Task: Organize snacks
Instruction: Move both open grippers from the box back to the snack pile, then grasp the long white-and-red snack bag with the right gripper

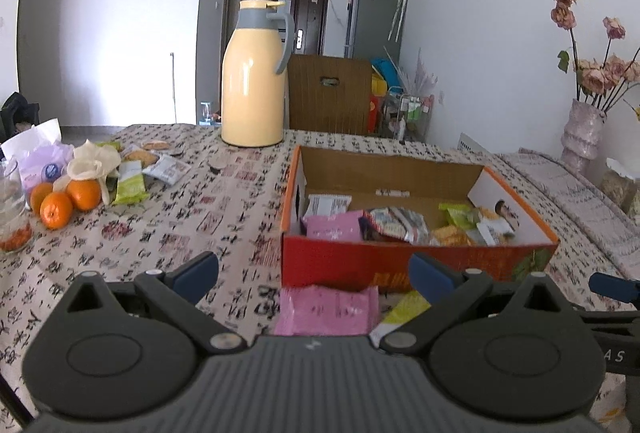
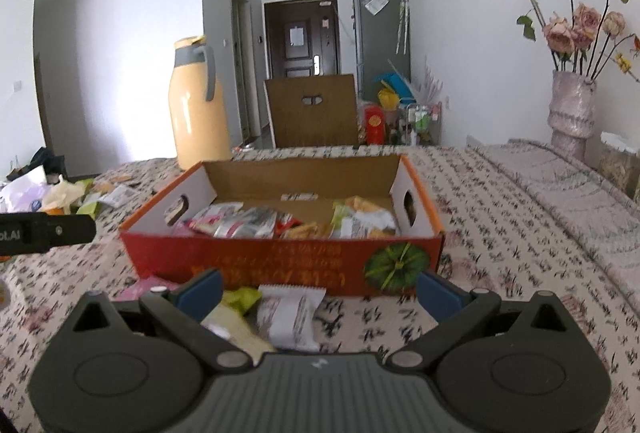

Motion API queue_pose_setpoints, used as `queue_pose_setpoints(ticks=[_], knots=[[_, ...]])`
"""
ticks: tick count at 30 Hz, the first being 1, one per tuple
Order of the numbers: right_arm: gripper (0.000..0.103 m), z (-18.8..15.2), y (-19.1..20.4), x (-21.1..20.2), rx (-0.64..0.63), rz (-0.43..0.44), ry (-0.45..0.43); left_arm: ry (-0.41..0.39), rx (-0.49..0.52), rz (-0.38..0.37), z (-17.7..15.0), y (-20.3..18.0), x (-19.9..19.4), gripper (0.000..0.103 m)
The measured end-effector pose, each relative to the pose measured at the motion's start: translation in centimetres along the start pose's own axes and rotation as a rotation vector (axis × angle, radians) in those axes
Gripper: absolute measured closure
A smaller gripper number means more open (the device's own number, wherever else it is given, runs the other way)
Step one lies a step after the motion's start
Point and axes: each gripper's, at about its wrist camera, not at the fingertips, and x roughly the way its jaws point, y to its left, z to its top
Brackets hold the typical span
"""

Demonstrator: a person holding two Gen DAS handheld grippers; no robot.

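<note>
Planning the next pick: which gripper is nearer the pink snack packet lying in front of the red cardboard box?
Left. The left gripper hangs open right over the pink snack packet; the right gripper sits further right, with the packet past its left fingertip.

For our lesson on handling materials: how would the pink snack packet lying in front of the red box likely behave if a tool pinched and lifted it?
The pink snack packet lies flat with a crimped film wrapper, so it probably flexes and sags when lifted by one edge. It looks thin, so likely light. The glossy film may slip between the open left tool pads unless pinched firmly.
</note>
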Motion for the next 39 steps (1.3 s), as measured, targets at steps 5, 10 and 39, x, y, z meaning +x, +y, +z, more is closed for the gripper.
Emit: queue_pose_setpoints(ticks=[5, 10, 39], knots=[[0.0, -1.6, 1.1, -0.2, 0.004, 0.016, 0.049, 0.018, 0.021, -0.007, -1.2, 0.6, -0.4, 0.0], [0.0, -2.9, 2.9, -0.6, 0.048, 0.022, 0.1, 0.033, 0.023, -0.02, -1.8, 1.9, -0.6, 0.0], [0.027, -6.1, 7.9, -0.3, 0.282, -0.151, 0.267, 0.082, -0.049, -0.176, -3.9, 6.7, -0.8, 0.0]])
